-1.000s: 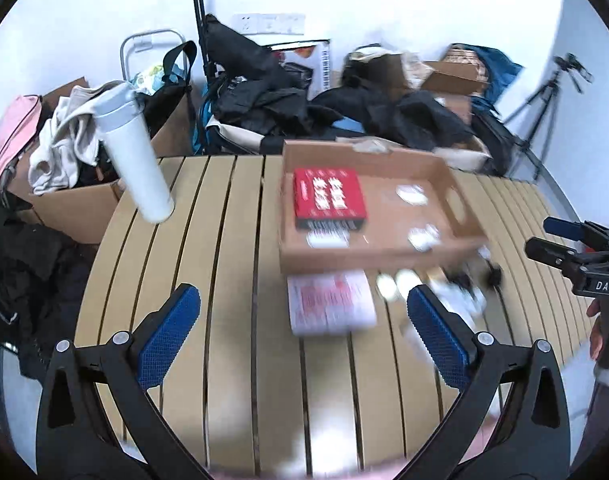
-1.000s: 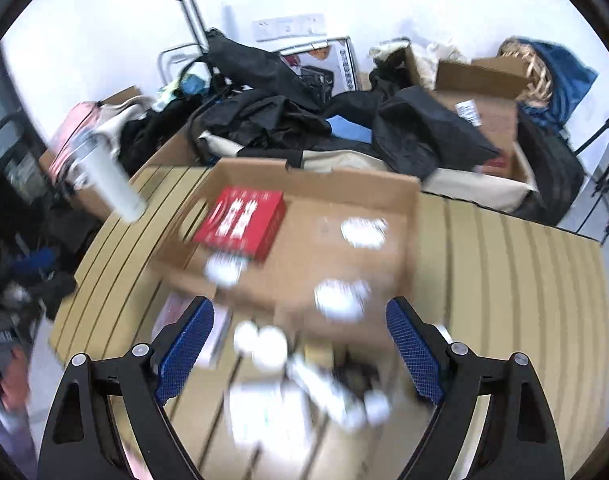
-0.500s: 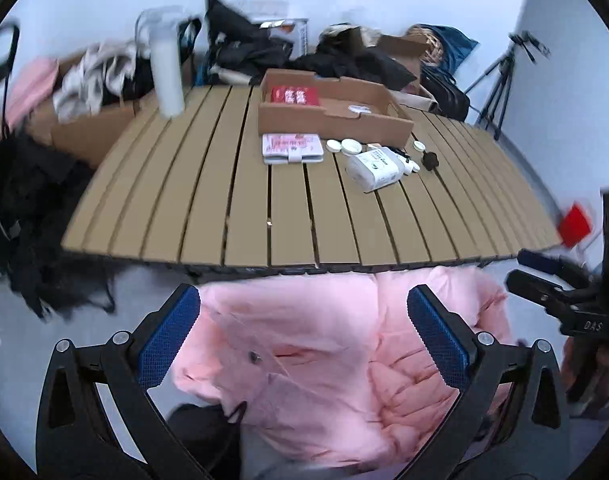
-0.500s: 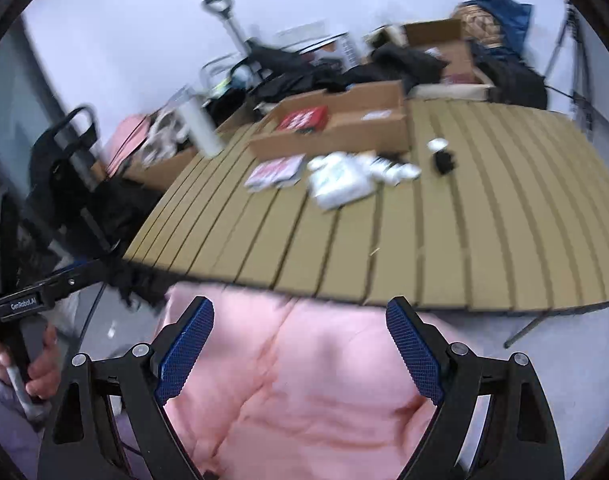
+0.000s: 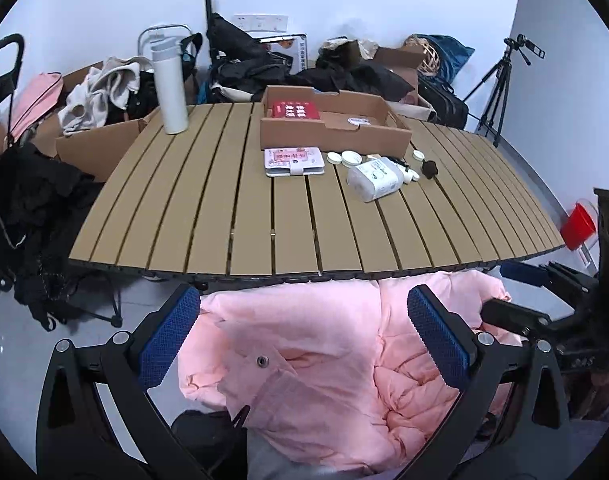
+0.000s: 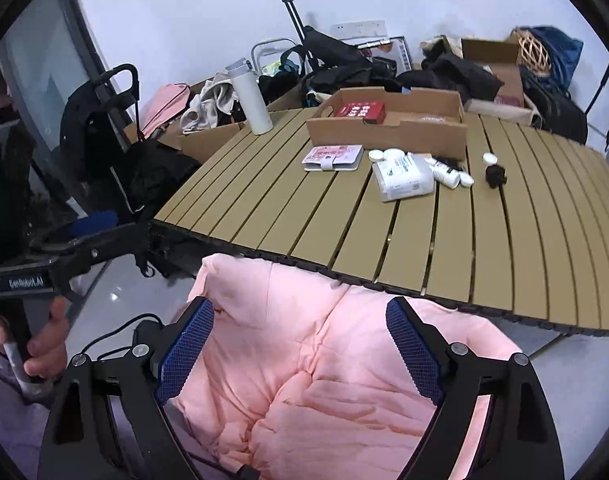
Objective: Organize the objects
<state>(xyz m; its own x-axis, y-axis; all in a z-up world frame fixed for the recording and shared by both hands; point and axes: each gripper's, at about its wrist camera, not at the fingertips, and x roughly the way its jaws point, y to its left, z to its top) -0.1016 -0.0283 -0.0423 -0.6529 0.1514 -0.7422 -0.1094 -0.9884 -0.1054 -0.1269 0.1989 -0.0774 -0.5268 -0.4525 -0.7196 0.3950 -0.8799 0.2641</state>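
A shallow cardboard box (image 5: 336,133) (image 6: 388,130) stands at the far side of the slatted table (image 5: 264,220) (image 6: 484,236), with a red packet (image 5: 295,110) (image 6: 359,110) inside. In front of it lie a pink-and-white wallet (image 5: 294,161) (image 6: 333,157), small white lids (image 5: 344,157), a white pack (image 5: 376,179) (image 6: 404,178), a small white bottle (image 6: 448,172) and a black clip (image 5: 429,169) (image 6: 496,175). My left gripper (image 5: 304,336) and right gripper (image 6: 300,346) both stand open and hold nothing, well short of the table's near edge, over a pink padded jacket (image 5: 324,360) (image 6: 324,380).
A tall white flask (image 5: 169,84) (image 6: 251,98) stands at the table's far left corner. Bags, dark clothes and boxes pile up behind the table. A tripod (image 5: 500,92) stands at the right, and a red cup (image 5: 579,226) sits beyond the right edge.
Both grippers have pulled back from above the box and the loose items to in front of the table, over the pink jacket. In the last half second they hardly moved. Jaws stayed open.
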